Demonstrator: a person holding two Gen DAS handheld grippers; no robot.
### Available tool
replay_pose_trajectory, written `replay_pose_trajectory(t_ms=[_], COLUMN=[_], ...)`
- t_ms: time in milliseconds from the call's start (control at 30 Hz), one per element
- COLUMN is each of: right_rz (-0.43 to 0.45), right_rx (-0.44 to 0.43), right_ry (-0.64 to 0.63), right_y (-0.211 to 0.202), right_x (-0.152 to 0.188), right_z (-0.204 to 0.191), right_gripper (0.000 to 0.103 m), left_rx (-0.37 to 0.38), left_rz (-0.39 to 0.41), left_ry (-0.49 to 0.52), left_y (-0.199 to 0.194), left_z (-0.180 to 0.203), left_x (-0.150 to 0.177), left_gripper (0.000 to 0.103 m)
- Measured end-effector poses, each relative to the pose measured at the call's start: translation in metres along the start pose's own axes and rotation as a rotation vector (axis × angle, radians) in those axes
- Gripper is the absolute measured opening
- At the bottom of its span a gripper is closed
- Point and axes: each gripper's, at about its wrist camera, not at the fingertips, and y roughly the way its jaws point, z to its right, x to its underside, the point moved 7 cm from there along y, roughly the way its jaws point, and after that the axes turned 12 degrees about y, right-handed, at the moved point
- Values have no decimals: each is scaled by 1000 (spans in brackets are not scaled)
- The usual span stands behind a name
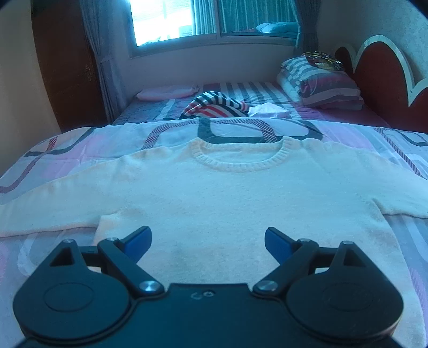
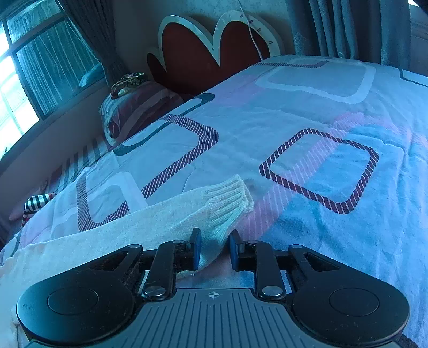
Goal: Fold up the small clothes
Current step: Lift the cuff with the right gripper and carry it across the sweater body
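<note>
Here the bed's patterned quilt (image 2: 307, 112) runs toward a scalloped red headboard (image 2: 198, 45); window (image 1: 174, 18) and curtains lie behind, with striped clothes (image 1: 214, 107) and a pillow (image 1: 321, 83) further back. A cream knit sweater (image 1: 214, 192) lies flat, face up, sleeves spread. Left gripper (image 1: 207, 241) spread wide over its hem, empty. Right gripper (image 2: 214, 247) pinches the ribbed sleeve cuff (image 2: 227, 203).

Cream sweater (image 1: 214, 203) on a pink-and-white quilt (image 2: 307, 112) with striped squares
</note>
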Motion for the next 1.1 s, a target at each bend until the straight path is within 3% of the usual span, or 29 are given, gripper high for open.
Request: replay_pose_trajectory(t_ms=[33, 100, 267, 533, 567, 633, 767, 833, 867, 900, 967, 1100], right_rz=[0, 37, 21, 5, -16, -24, -67, -106, -106, -117, -124, -156], right_rx=[0, 0, 28, -58, -101, -118, -203, -257, -257, -284, -299, -351], right_ry=[0, -31, -62, -167, -201, -226, -323, -385, -385, -435, -458, -549], right_y=[0, -4, 4, 3, -1, -3, -11, -16, -16, -20, -22, -32], right_x=[0, -4, -4, 24, 41, 51, 103, 148, 148, 176, 191, 254], right_z=[0, 0, -8, -89, -119, -135, -200, -246, -246, -272, -285, -338], right_gripper=[2, 2, 2, 2, 2, 2, 2, 2, 2, 2, 2, 2], left_rx=[-2, -12, 13, -45, -53, -49, -37, -36, -39, -41, -44, -38], left_rz=[1, 4, -41, -66, -63, -62, -51, -45, -44, -42, -45, -43], left_ry=[-4, -5, -3, -11, -11, -21, -52, -66, -70, -76, -102, -134], left_y=[-1, -1, 7, 16, 17, 19, 19, 18, 16, 15, 15, 14], left_z=[-3, -10, -27, -63, -67, -76, -96, -109, -115, -124, -140, -163], left_x=[0, 0, 4, 16, 17, 19, 26, 31, 33, 36, 42, 50], left_gripper=[91, 91, 99, 100, 101, 102, 102, 102, 102, 102, 102, 102])
